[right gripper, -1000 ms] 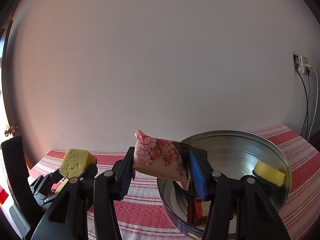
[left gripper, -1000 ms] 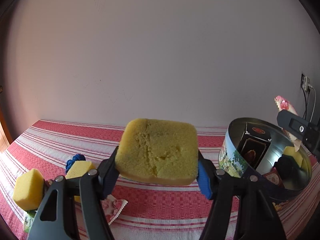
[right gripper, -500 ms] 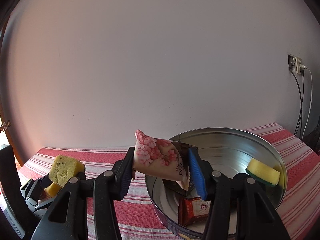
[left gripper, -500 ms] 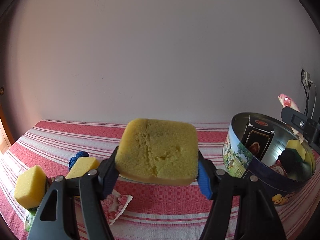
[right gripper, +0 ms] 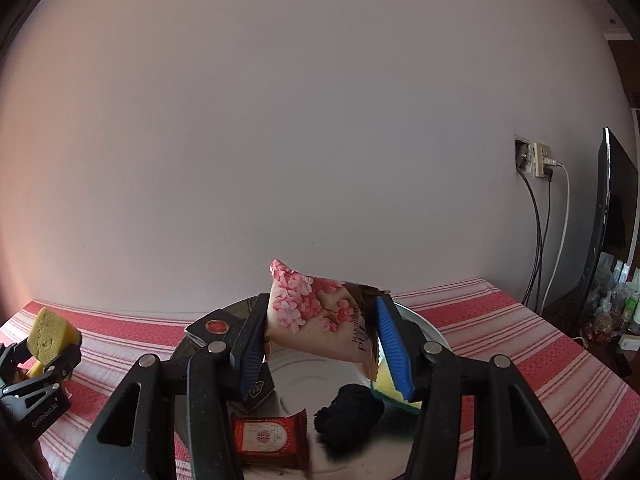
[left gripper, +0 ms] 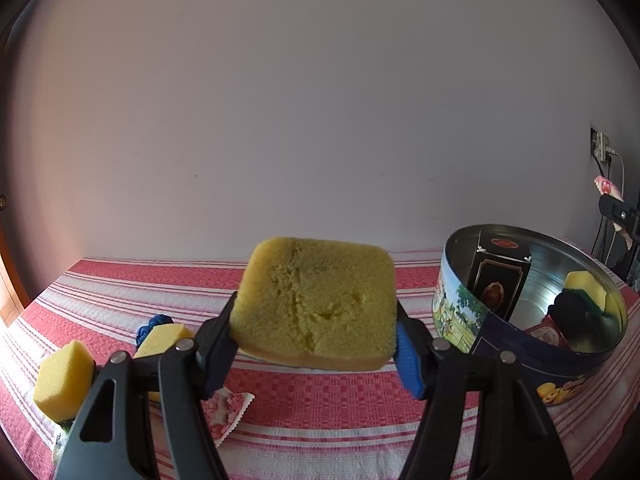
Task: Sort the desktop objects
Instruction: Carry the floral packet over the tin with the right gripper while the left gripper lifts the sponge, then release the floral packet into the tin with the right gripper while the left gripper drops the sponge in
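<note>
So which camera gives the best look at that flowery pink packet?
The right wrist view: the pink packet sits large and central, pinched between the right gripper fingers above the tin. The left wrist view catches only its tip at the edge.

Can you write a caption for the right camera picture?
Right gripper holds a flowery packet over the tin.

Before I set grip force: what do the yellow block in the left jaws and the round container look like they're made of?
Yellow block: soft open-cell foam sponge, matte, judging by its pitted, crumbly face. Round container: apparently thin metal tin, with a shiny mirror-like inside wall and glossy printed pictures outside.
</note>
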Tool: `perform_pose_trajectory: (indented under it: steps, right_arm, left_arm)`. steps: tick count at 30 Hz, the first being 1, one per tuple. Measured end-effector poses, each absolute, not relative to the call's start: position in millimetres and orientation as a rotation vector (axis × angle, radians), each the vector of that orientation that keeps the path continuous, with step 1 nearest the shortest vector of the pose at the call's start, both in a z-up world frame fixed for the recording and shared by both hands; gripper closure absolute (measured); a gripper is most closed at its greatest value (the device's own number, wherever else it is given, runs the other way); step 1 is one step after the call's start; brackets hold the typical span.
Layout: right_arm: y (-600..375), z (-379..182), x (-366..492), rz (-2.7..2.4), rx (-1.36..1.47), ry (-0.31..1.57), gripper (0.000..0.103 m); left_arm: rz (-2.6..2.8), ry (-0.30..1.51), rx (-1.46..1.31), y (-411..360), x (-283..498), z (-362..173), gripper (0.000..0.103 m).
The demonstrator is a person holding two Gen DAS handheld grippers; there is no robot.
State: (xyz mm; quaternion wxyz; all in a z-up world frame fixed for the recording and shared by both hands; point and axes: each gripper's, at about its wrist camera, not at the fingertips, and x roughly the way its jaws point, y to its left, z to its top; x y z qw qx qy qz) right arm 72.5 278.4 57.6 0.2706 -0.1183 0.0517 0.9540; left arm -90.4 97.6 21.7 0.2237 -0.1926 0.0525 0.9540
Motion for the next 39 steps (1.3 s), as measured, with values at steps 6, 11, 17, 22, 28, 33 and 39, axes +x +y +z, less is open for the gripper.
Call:
perform_pose_trajectory:
  steps: [6, 11, 17, 22, 28, 33, 39]
  right_arm:
    - [291, 62, 73, 2.435, -0.261, 0.065, 0.048]
    - [285, 56, 78, 2.362, -0.258, -0.061, 0.048]
    - [289, 57, 76, 2.329, -0.279, -0.048, 0.048]
    - [334, 59, 77, 2.321, -0.297, 0.078, 0.048]
    - [365, 48, 80, 2.287, -0.324, 0.190, 0.048]
    - [382, 38, 69, 2.259, -0.373, 0.171, 0.048]
    - [391, 34, 64, 2.299, -0.408, 0.255, 0.048]
  left_arm:
    - [2.563, 0.045, -0.511, 86, -78, 29, 0.036]
    - [2.508, 0.035, -0.439, 90, -55, 38, 0.036]
    - [2.436, 0.158, -0.386, 137, -31, 44, 0.036]
    - [2.381, 0.182, -0.397, 186, -22, 57, 0.036]
    - [2.363, 0.242, -0.419, 226, -19, 61, 0.036]
    - [2.357, 0.308, -0.435, 243, -21, 54, 0.036]
    - [2.354, 0.320, -0.492, 251, -32, 50, 0.036]
